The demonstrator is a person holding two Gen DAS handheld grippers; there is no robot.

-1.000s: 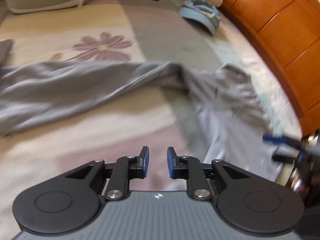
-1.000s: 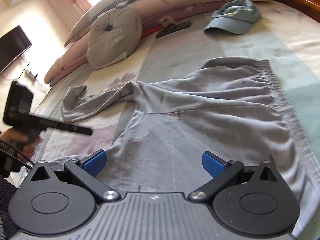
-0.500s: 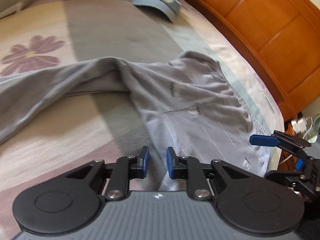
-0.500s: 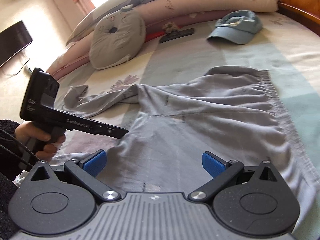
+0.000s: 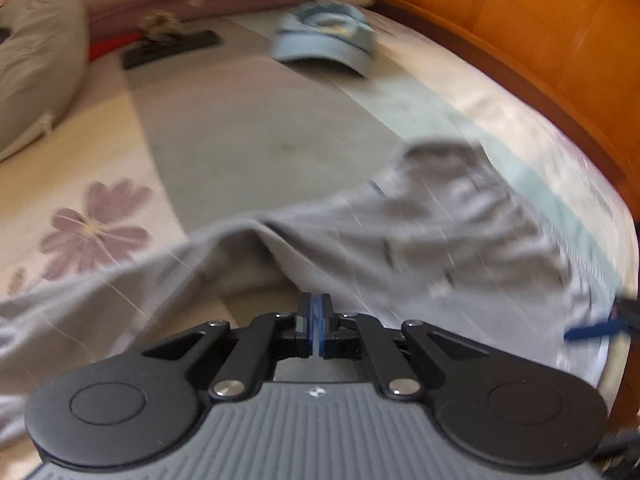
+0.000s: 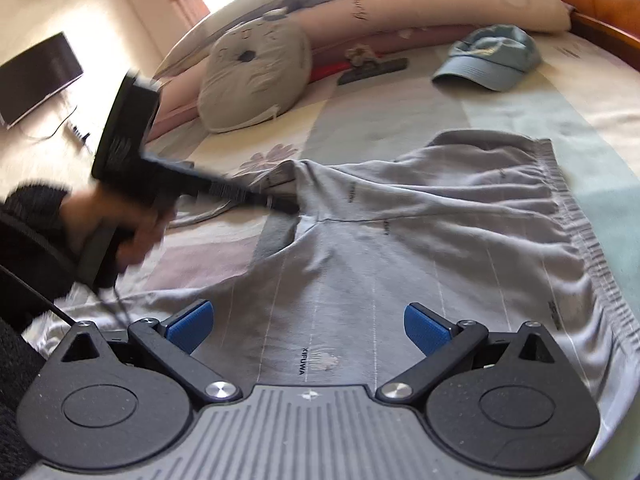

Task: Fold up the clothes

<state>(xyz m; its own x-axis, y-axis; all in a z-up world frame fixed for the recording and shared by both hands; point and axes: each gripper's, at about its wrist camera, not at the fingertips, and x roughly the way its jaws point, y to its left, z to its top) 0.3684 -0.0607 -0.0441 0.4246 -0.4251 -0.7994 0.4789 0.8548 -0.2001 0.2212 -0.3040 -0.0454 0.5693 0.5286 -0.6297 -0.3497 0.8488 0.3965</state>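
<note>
While a person's hand (image 6: 120, 224) at far left grips its handle, the left gripper (image 5: 316, 326) reaches low over the bed (image 6: 520, 108), its jaws clenched, the blue pads pressed together; whether cloth is caught between them cannot be told from the blurred left wrist view. From the right wrist view its tip sits at the crotch of the grey trousers (image 6: 420, 248), where the two legs part. To the left of that tip, one leg trails away across the flower-print bedspread, toward a grey cushion (image 6: 256, 76). Behind the cushion, long pink pillows (image 6: 440, 4) line the head of the bed, and a dark flat object (image 6: 374, 70) lies in front of them. Further right, a blue cap (image 6: 492, 60) rests on the bedspread, well apart from the trousers. The trousers lie spread and wrinkled across the middle of the bed, the waistband (image 6: 576, 232) running down the right side near the edge. In the foreground, the right gripper (image 6: 306, 324) hovers just above the nearer leg, its jaws released and wide apart, with nothing between them. At far right, an orange wooden bed frame (image 5: 540, 40) curves around the mattress.
</note>
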